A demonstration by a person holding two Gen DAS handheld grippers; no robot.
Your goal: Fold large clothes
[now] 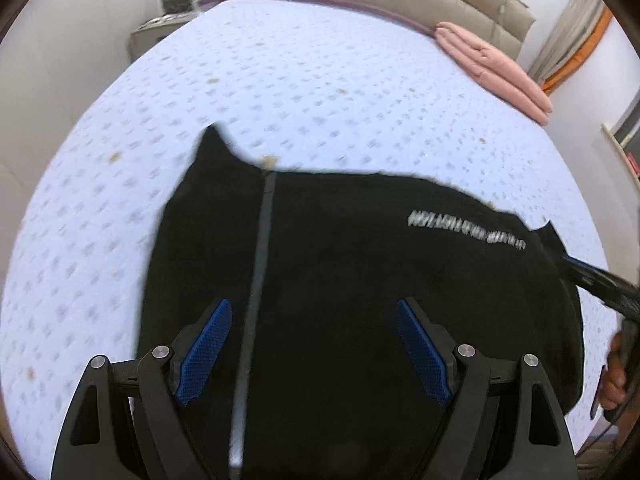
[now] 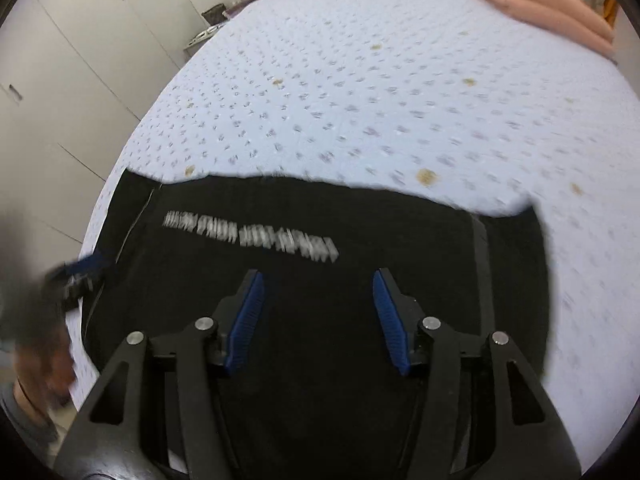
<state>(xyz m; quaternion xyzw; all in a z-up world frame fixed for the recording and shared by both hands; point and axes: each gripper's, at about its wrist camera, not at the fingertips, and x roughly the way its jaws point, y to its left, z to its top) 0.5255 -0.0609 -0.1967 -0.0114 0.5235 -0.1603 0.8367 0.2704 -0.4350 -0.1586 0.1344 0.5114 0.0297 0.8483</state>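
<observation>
- Bed [image 1: 320,80] carries the black garment [image 1: 360,280] at its near edge, spread flat
- Folded pink blanket [image 1: 492,64] sits at the far corner
- Left gripper [image 1: 312,344] and right gripper [image 2: 318,320] both hover released; between folds, next grab an edge

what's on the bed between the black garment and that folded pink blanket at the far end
Nothing but bare patterned bedsheet lies between the black garment and the pink blanket; both wrist views show that stretch.
</observation>
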